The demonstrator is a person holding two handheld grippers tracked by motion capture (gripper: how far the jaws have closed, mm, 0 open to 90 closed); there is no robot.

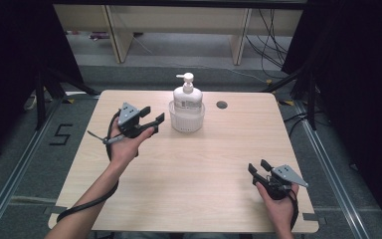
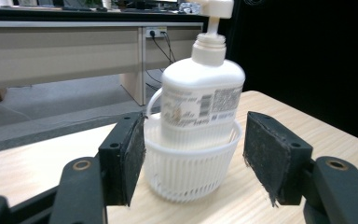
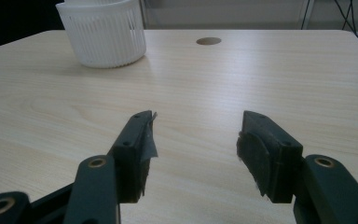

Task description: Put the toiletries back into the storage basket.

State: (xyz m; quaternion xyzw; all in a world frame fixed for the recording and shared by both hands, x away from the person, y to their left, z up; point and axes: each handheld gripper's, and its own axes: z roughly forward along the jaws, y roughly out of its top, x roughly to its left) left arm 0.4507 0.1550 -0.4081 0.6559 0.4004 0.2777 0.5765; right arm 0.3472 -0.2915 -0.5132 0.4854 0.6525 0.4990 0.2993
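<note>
A white pump bottle (image 1: 187,94) stands upright inside a round white ribbed basket (image 1: 186,119) at the back middle of the table. My left gripper (image 1: 151,117) is open, held just left of the basket and pointed at it. In the left gripper view the basket (image 2: 189,163) and the bottle (image 2: 200,100) sit between and beyond the two spread pads, which touch nothing. Near the front right corner, my right gripper (image 1: 258,167) is open and holds nothing; it is low over the wood. Its own view has the basket (image 3: 103,32) far off at the upper left.
The light wooden table (image 1: 194,174) has a small round cable hole (image 1: 222,104) right of the basket. Beyond the far edge is grey floor with desk legs and cables. Dark curtains flank both sides. A metal rail runs along each side of the table.
</note>
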